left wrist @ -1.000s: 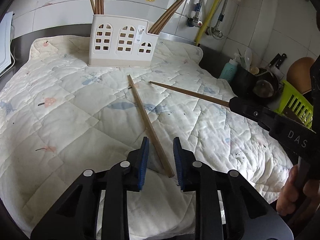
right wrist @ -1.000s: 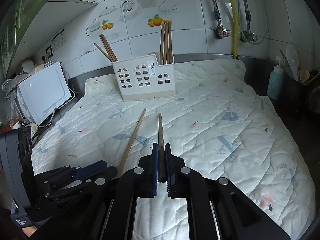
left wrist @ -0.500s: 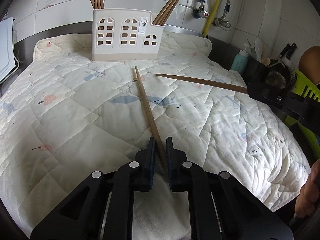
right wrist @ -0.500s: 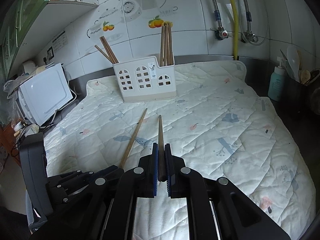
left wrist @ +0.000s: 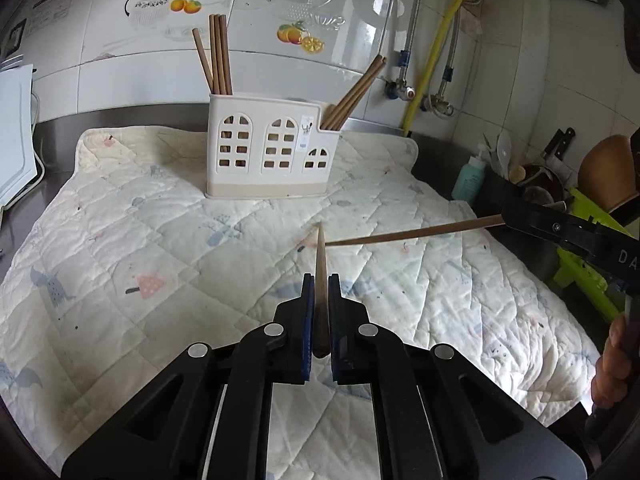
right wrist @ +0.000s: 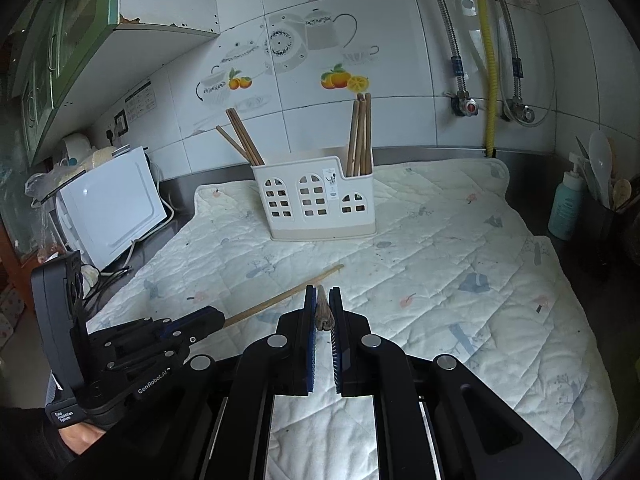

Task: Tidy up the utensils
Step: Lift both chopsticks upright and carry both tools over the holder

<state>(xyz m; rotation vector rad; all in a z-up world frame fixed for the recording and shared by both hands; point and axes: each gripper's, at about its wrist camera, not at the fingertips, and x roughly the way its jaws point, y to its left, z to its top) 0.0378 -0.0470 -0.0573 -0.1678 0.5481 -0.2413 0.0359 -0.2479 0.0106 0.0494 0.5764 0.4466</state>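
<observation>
Mid-carry: left gripper [left wrist: 319, 312] clamped on one chopstick [left wrist: 320, 264], right gripper [right wrist: 322, 312] pinching another chopstick [right wrist: 321, 312], both above the counter's middle. Next, probably: tilt upright, drop into the holder [left wrist: 267, 152] by the back edge.

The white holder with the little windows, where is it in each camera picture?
Left wrist view: the white holder stands upper middle, at the far end of the quilted mat, past the left gripper.
Right wrist view: it stands just above the middle, beyond the right gripper.
Shared landmark: the orange fruit sticker on the wall tiles behind it.
</observation>
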